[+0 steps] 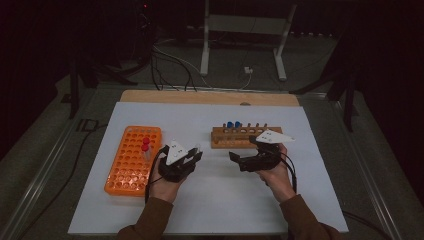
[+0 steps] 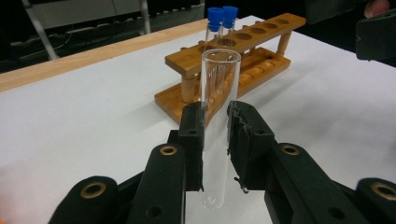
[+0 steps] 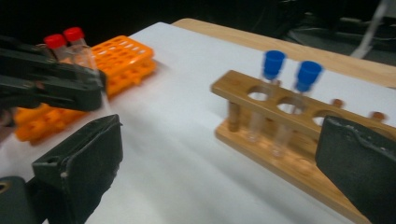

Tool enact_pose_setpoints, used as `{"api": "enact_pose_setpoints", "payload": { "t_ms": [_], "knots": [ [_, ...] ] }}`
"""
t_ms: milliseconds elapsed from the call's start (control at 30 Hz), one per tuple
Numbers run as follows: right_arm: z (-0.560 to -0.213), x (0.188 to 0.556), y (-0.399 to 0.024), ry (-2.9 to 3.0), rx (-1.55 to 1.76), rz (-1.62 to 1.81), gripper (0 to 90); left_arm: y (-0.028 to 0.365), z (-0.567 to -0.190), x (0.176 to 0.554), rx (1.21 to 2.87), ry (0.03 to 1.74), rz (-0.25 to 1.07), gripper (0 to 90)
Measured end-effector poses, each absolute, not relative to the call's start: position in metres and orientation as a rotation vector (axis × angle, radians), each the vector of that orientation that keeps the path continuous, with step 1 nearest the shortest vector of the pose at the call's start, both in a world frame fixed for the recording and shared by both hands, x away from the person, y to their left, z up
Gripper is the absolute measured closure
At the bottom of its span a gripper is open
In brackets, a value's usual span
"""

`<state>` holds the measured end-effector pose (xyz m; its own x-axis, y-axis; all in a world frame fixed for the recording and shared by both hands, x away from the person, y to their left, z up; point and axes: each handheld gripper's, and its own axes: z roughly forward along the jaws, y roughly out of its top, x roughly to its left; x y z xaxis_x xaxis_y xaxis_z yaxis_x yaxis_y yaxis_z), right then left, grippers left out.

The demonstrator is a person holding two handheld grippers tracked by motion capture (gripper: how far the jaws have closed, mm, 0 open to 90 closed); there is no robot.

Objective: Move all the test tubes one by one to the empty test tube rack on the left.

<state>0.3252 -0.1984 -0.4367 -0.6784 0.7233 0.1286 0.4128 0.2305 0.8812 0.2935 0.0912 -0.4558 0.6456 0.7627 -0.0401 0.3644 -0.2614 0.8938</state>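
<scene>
My left gripper (image 2: 215, 126) is shut on a clear, uncapped test tube (image 2: 218, 93), held upright by its lower half over the white sheet. In the high view this left gripper (image 1: 196, 152) sits just right of the orange rack (image 1: 131, 165). A wooden rack (image 2: 261, 42) ahead holds two blue-capped tubes (image 2: 215, 14) at its left end. My right gripper (image 3: 219, 154) stands open with nothing between its wide-set jaws, and the wooden rack (image 3: 233, 86) lies beyond it. From above, the right gripper (image 1: 242, 149) is just in front of the wooden rack (image 1: 220, 137).
The orange rack (image 3: 123, 56) carries two red-capped tubes (image 3: 56, 42). A white sheet (image 1: 210, 200) covers the table, with a wooden board edge (image 1: 200, 96) at the back. Cables and a white stand lie on the floor beyond.
</scene>
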Motion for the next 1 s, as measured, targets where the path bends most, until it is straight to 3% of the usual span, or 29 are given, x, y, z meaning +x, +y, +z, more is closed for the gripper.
{"api": "enact_pose_setpoints", "payload": {
  "t_ms": [1000],
  "knots": [
    [-0.452, 0.314, -0.241, 2.096, 1.142, 1.366, 0.0, 0.147, -0.454, 0.268, 1.819, 0.961, 0.538, 75.2]
  ]
}}
